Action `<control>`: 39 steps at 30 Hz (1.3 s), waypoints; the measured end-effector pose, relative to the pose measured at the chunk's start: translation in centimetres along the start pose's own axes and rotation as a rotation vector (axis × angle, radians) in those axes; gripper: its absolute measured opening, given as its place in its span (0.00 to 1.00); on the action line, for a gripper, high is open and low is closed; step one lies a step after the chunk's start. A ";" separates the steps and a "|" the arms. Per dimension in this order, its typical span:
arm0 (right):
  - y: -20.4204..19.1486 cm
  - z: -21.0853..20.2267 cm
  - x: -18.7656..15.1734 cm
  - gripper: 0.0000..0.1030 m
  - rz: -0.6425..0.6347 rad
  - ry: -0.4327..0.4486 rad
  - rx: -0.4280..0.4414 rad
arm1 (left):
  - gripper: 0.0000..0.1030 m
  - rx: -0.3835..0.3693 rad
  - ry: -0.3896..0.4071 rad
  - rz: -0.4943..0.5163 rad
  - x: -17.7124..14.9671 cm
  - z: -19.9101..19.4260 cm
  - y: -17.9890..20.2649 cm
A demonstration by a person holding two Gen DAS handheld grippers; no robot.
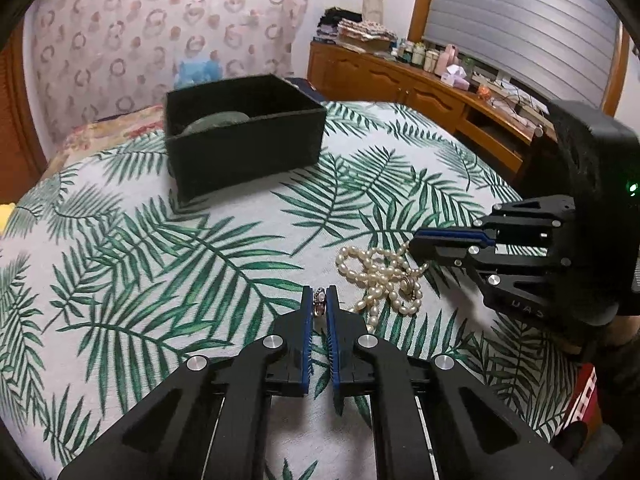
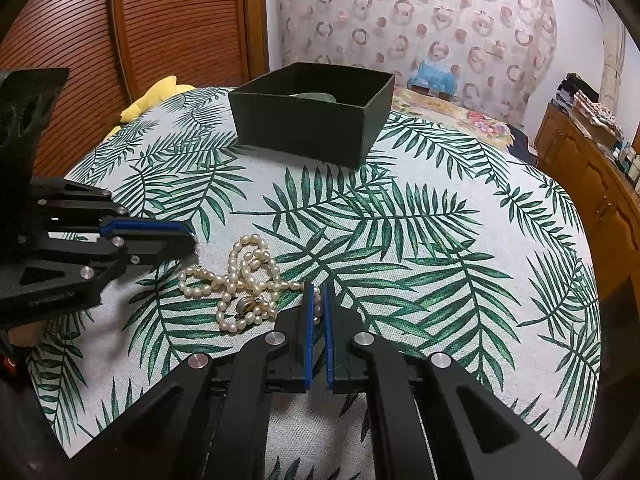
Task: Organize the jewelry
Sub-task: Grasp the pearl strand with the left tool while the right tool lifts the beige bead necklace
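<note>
The left gripper (image 1: 319, 300) pinched a small ring (image 1: 319, 303) between its blue fingers, low in the middle of the frame. The right gripper (image 2: 316, 300) squeezed one end of the pearl necklace (image 2: 240, 280). The rest lay piled on the leaf-print bedspread (image 2: 400, 220). The black box (image 2: 316, 112) sat open at the top middle.

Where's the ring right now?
In the left wrist view the ring is pinched between the left gripper fingers, low centre of frame, just left of the pearl necklace lying on the leaf-print cloth.
</note>
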State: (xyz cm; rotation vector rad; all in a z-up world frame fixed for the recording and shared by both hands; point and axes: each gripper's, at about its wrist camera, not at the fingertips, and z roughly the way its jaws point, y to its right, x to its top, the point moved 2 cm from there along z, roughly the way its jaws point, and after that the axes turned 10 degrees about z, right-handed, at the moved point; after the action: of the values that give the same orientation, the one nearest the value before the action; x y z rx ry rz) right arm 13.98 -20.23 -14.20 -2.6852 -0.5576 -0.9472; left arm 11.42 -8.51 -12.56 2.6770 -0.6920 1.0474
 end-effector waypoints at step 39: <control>-3.0 -12.5 13.7 0.05 -0.121 0.342 -0.029 | 0.06 0.168 0.174 0.016 6.1 -6.5 -5.0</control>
State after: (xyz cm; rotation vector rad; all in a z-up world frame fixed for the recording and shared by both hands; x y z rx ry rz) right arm 15.67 -18.05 4.39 -2.4543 -0.6379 -1.4190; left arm 13.88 -4.11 -3.67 2.6770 -0.6185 1.3804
